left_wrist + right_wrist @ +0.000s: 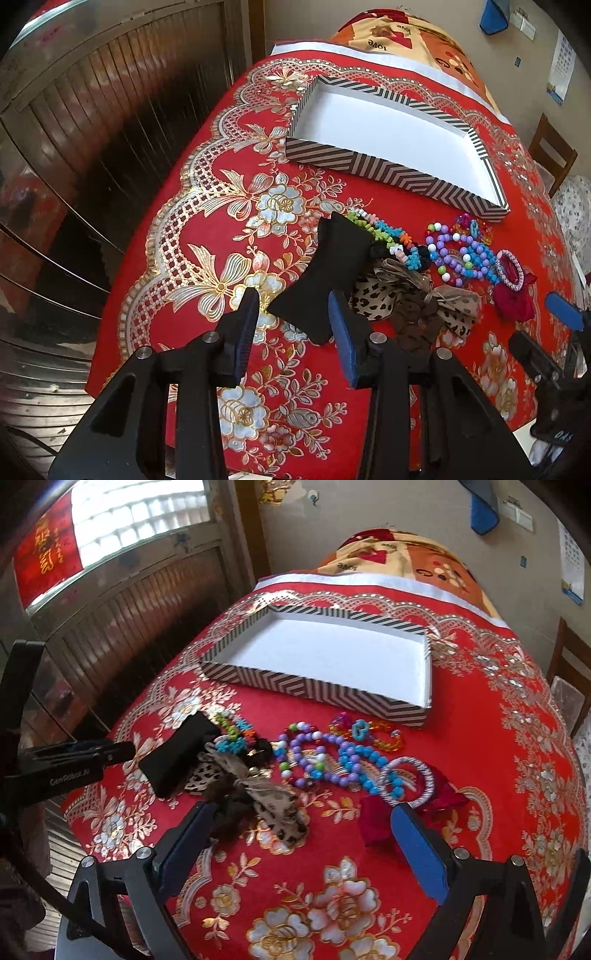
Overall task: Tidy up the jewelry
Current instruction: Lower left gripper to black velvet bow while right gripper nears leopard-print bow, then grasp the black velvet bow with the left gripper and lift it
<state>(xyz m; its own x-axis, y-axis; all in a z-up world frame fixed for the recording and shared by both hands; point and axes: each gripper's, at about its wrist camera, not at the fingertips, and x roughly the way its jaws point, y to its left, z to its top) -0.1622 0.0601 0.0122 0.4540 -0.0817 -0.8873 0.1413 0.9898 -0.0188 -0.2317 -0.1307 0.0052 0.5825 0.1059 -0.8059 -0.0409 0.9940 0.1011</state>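
While leopard bow [255, 794] overlaps dark scrunchie, left gripper [291, 301] fingers apart over black bow [325, 269], right gripper [303, 814] open.

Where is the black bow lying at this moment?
In both views the black bow lies on the red tablecloth at the left end of the pile, beside the leopard-print bow, before the striped box.

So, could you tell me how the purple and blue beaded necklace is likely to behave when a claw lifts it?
The purple and blue beaded necklace lies in loose loops, so it probably hangs limp. Its round, glossy beads may slip from flat pads. It overlaps the silver beaded bangle, so it might drag that along.
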